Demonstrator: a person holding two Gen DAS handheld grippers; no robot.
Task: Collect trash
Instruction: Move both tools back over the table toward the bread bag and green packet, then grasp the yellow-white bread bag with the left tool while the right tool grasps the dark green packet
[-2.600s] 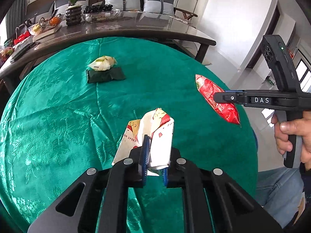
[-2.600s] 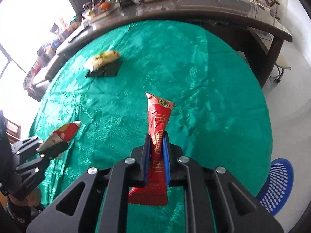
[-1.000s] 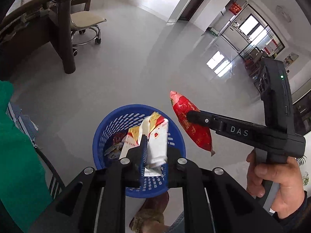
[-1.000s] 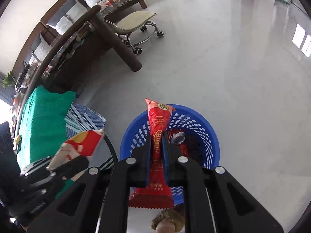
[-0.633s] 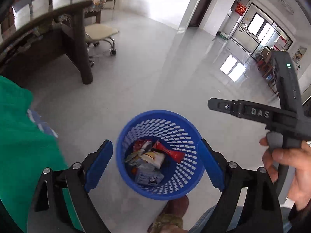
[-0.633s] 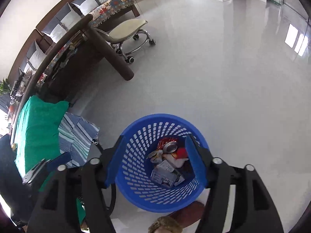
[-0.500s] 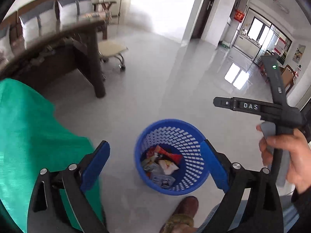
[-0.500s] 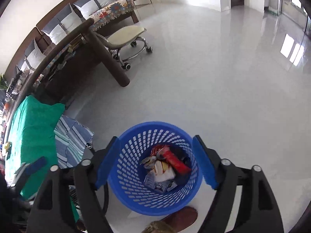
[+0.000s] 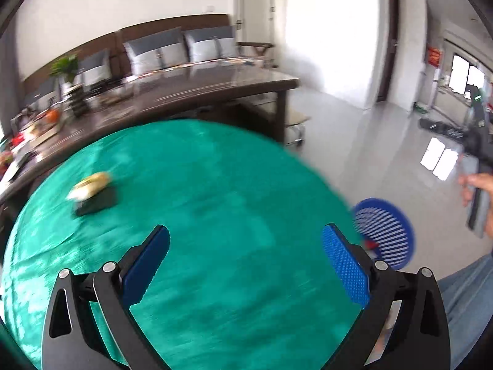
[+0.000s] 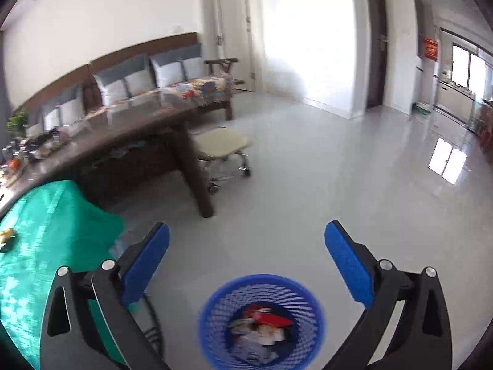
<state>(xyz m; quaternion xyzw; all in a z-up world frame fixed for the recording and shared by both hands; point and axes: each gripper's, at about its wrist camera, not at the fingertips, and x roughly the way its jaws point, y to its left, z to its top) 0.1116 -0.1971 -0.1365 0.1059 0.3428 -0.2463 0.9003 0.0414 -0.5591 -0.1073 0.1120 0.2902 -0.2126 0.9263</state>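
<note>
My left gripper (image 9: pixel 246 232) hangs over the round green table (image 9: pixel 234 191), its jaws opening wide with nothing between them. A yellow wrapper (image 9: pixel 91 182) lies on a dark green square (image 9: pixel 98 203) at the table's left. My right gripper (image 10: pixel 246 228) is above the floor, its jaws also opening and empty. Just below it stands the blue basket (image 10: pixel 262 279), holding red and white wrappers (image 10: pixel 265 319). In the left wrist view the basket (image 9: pixel 385 225) sits on the floor past the table's right edge. A hand (image 9: pixel 477 185) holds the right gripper's handle there.
A long dark wooden table (image 9: pixel 191 92) with a plant and clutter stands behind the green table. A cream rolling stool (image 10: pixel 222 145) sits by its leg. A sofa with cushions (image 10: pixel 148 77) lines the wall. A jeans-clad leg (image 9: pixel 462 293) shows at lower right.
Both grippers let go of their wrappers, which now lie in the blue basket, and their jaws opened wide. The left gripper swung up from the basket toward the green table; the right rose.
</note>
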